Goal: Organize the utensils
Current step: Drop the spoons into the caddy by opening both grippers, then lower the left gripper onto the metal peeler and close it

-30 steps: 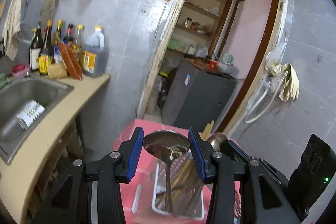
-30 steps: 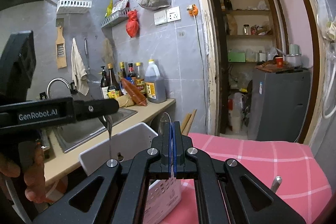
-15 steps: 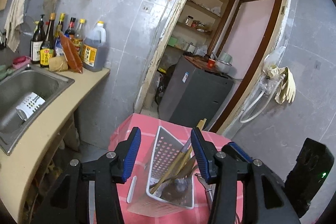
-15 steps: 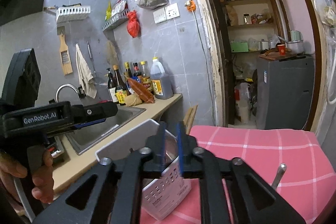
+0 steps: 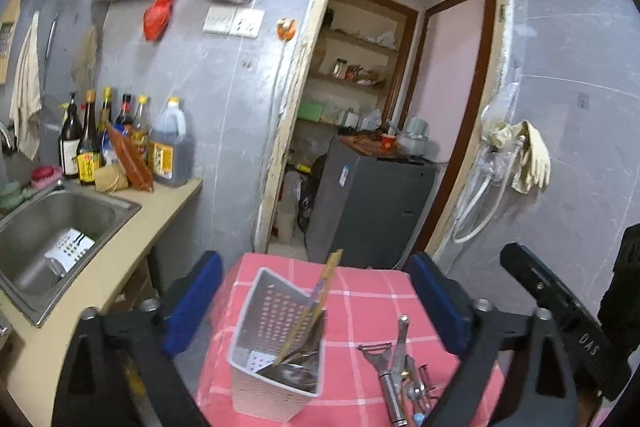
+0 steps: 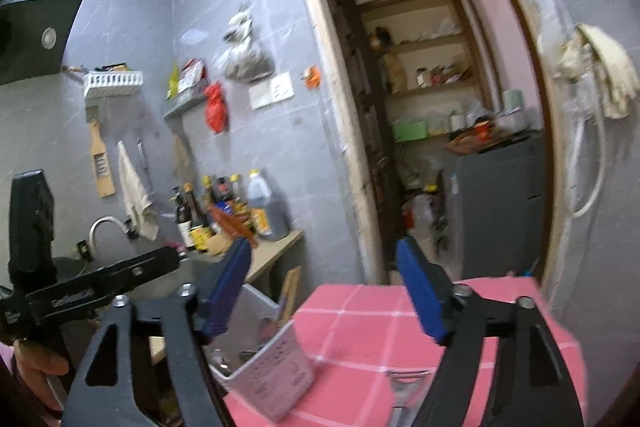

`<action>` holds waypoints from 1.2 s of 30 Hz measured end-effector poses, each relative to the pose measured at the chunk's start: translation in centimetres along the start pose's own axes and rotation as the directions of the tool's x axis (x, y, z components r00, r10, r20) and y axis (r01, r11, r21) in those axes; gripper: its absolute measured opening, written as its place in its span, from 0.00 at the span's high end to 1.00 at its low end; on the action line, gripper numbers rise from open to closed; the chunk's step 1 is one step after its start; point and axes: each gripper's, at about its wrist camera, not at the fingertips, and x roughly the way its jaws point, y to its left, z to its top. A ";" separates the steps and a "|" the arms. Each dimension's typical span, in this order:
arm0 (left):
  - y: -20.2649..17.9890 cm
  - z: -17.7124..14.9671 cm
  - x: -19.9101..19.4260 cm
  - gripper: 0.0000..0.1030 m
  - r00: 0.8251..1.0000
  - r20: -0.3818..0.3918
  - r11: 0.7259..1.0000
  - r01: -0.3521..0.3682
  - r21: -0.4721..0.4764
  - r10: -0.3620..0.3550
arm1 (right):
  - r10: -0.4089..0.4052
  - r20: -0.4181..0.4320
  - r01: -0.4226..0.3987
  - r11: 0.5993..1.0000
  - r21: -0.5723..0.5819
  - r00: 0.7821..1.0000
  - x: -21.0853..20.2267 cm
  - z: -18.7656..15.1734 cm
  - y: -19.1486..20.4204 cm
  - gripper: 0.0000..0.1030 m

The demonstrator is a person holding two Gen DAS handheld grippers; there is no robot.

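While the white perforated plastic utensil basket [image 5: 276, 343] stands on the pink checked tablecloth [image 5: 372, 303], the left gripper [image 5: 316, 303] and right gripper [image 6: 326, 291] are both opening wide, gripping nothing.

You are in a home kitchen: steel sink [image 5: 60, 223], sauce bottles [image 5: 120, 143] on counter [image 5: 132, 239], tiled wall [image 5: 224, 87], pantry shelves [image 5: 356, 67].

The right gripper [image 6: 324, 291] is opening with nothing between its blue pads. At 7 o'clock a white basket [image 6: 276, 367] of utensils stands on the pink tablecloth [image 6: 360, 327].
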 end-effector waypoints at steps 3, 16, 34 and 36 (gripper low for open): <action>-1.9 -0.2 -0.8 0.00 0.999 0.031 1.000 0.008 0.019 -0.009 | -0.031 0.031 0.031 0.999 -0.007 0.999 -2.1 0.9 -1.1 0.05; -8.6 -3.0 -2.1 0.00 0.998 0.010 0.990 0.055 0.131 -0.056 | -0.164 0.049 0.166 0.985 -0.041 0.985 -9.3 2.0 -5.6 0.01; -11.1 -9.8 6.0 0.00 0.943 -0.331 0.991 0.066 0.119 -0.023 | -0.152 -0.307 0.188 0.978 0.091 0.939 -6.0 -5.2 -17.1 0.01; -10.9 -10.6 7.4 0.00 0.927 -0.374 0.993 0.067 0.102 -0.024 | -0.130 -0.351 0.180 0.977 0.113 0.927 -4.7 -6.4 -18.1 0.01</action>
